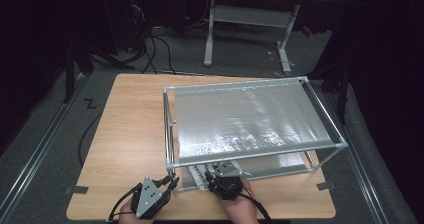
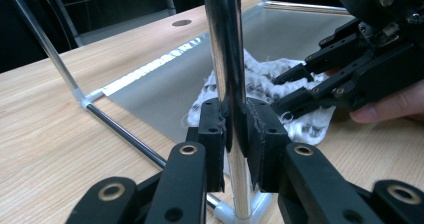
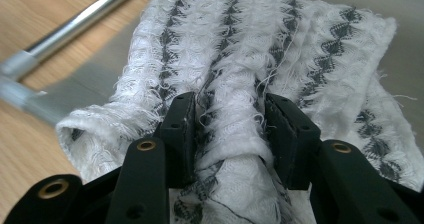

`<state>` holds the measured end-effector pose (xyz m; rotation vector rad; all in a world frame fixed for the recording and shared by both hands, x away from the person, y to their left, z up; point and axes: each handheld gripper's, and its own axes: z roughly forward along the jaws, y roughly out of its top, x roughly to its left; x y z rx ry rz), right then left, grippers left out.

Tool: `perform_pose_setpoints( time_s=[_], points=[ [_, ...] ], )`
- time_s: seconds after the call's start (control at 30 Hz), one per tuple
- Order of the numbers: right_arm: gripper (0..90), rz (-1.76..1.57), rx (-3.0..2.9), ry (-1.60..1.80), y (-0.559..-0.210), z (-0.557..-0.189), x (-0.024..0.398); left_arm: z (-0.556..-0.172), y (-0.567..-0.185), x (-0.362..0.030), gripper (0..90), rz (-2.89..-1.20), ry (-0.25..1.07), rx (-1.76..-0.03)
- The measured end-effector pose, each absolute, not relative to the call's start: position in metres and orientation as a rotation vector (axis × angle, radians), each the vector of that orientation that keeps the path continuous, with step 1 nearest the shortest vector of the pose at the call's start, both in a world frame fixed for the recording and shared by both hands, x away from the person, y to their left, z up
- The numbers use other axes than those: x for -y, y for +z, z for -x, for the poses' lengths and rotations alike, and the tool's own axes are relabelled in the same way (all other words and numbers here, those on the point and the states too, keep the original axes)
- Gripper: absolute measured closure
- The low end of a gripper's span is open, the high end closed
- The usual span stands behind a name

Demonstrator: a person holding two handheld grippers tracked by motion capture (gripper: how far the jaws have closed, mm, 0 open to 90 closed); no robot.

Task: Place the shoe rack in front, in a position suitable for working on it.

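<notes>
Dark studio floor and cabling surround the wooden desk (image 1: 130, 134) where I work a metal-framed rack (image 1: 320, 115) with silvery sheet shelves; my left tongs (image 2: 235, 144), seen at the desk's near edge from the high view (image 1: 170, 184), are pressed together on the rack's upright corner post (image 2: 225, 59), the pads pinching the shiny tube just above its white foot joint; my right tongs (image 3: 230, 134), seen from above just beside the left ones at the rack's near side (image 1: 212, 174), stand partly spread around a raised fold of a white towel (image 3: 260, 49) with dark zigzag stripes, one pad to each side of the ridge, though I cannot tell whether they press it; the towel lies rumpled on the lower silver shelf (image 2: 165, 89) near the front corner, just behind the gripped post, its fringe spilling toward the desk's edge.
</notes>
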<state>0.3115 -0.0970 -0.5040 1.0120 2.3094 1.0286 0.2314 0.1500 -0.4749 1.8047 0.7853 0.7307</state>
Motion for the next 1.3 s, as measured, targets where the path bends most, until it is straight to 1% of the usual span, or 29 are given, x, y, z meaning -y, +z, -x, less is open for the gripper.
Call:
perform_pose_setpoints(
  time_s=[0.5,0.7,1.03,1.1,1.13,1.3],
  points=[
    [55.1,-1.114,-2.254,0.975,-0.503,-0.323,0.127,-0.232,-0.475,-0.151,78.7,-1.804,0.718,-0.779],
    [53.9,-1.154,-2.221,0.951,-0.503,-0.327,0.145,-0.232,-0.475,-0.152,78.7,-1.803,0.718,-0.778],
    [49.9,-1.25,-2.146,0.937,-0.503,-0.335,0.198,-0.234,-0.476,-0.151,78.7,-1.792,0.721,-0.782],
    [49.7,-1.225,-2.133,0.928,-0.503,-0.339,0.211,-0.234,-0.476,-0.151,78.6,-1.791,0.722,-0.779],
    [49.7,-1.282,-2.118,0.924,-0.503,-0.337,0.212,-0.234,-0.477,-0.151,78.6,-1.789,0.72,-0.778],
    [49.5,-1.303,-2.078,0.895,-0.502,-0.339,0.234,-0.236,-0.477,-0.151,78.6,-1.785,0.714,-0.772]
  ],
)
